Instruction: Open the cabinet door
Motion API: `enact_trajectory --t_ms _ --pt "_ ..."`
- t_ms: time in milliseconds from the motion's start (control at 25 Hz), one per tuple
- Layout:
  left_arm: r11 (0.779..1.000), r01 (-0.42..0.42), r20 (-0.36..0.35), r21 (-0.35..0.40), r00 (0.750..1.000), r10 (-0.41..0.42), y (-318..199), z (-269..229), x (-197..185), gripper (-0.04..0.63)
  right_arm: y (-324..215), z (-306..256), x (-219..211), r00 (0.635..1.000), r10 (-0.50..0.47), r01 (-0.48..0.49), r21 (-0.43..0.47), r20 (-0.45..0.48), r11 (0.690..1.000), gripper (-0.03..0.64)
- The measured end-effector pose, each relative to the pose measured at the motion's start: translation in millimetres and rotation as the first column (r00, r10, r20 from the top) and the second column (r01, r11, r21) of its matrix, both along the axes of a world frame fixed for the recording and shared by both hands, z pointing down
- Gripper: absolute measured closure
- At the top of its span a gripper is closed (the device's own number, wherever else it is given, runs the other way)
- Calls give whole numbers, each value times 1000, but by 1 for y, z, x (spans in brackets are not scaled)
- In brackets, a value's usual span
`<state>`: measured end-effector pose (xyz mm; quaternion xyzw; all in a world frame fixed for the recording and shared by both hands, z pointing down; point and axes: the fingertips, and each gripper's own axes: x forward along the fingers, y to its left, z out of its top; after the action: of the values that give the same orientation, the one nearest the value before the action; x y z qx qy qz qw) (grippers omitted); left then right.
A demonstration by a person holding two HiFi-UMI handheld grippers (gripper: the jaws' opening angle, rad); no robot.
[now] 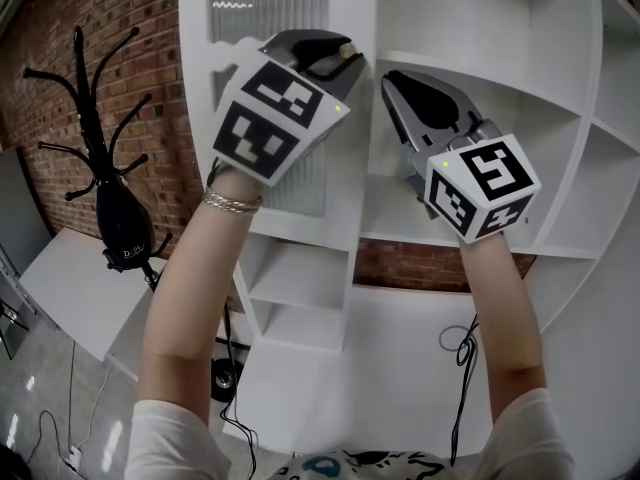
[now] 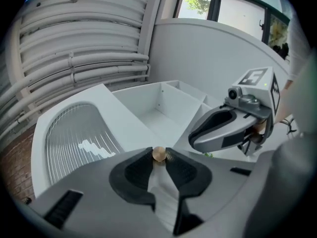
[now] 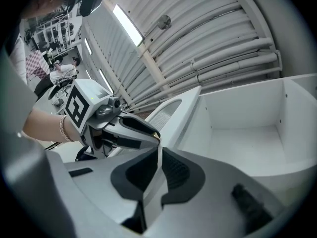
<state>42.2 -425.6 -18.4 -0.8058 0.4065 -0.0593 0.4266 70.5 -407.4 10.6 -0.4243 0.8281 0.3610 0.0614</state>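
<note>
Cabinet door (image 1: 310, 183): you have its knob (image 2: 159, 153) pinched in the left gripper (image 1: 347, 55), the right gripper (image 1: 393, 78) at three o'clock pressed together empty; next likely calls for pulling along the hinge arc.

White cabinet door (image 1: 345, 168), ribbed glass panel (image 1: 268, 8), round brass knob (image 2: 159, 153), swung open

coat stand (image 1: 100, 168) left of cabinet (image 1: 470, 28), brick wall (image 1: 60, 28) behind both; door (image 1: 270, 8) on cabinet's left half, knob (image 2: 159, 153) at door's right edge
</note>
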Motion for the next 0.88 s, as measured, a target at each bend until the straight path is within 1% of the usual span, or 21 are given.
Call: enact_trajectory --t_ms 360,640,880 --pt "996 -77 -17 -51 997 76 42 -1 -19 506 32 -3 -7 999 -35 35 34 -21 999 588" --pt "985 -153 -70 -81 987 148 69 -2 -35 508 64 -15 -19 995 -96 98 86 -18 992 588" --pt "981 -170 -78 -89 983 164 87 -1 -52 511 91 -19 -35 990 -128 134 131 -54 982 588"
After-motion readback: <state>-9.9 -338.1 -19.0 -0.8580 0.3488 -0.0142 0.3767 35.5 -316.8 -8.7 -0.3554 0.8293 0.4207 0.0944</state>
